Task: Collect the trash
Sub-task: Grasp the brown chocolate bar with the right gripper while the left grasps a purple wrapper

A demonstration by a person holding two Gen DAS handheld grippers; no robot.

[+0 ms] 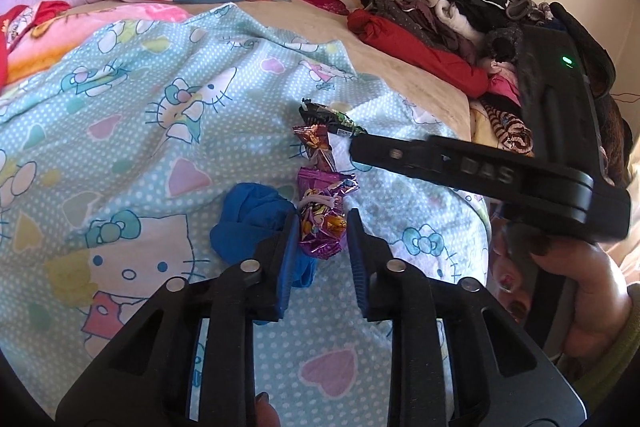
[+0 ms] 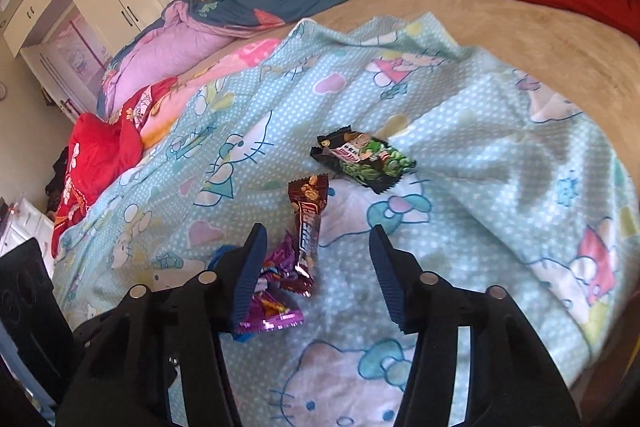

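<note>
Purple foil is what we have between the jaws of our left gripper (image 1: 322, 227): the purple wrapper (image 1: 323, 223) lies on the cartoon-cat sheet (image 1: 120, 155), and the two blue pads stand close on either side of it. Whether they already pinch it we cannot tell; a sliver of sheet seems to show beside the right pad. Just past its tips lies the brown wrapper (image 1: 318, 147), and beyond that the black and green wrapper (image 1: 332, 119). To its left, touching the purple foil, sits a crumpled blue cloth (image 1: 252, 223).

Our right gripper (image 2: 318, 259) hangs over the same cluster with its jaws parted and nothing pressed; the brown wrapper (image 2: 308, 223) lies between them, nearer the left pad, and the black and green wrapper (image 2: 362, 159) sits ahead.

We judge this as the pickup step. Next the left needs a firm close and a lift, without catching the cloth.

No bin shows anywhere. The purple wrapper's near end hides behind the pads.
</note>
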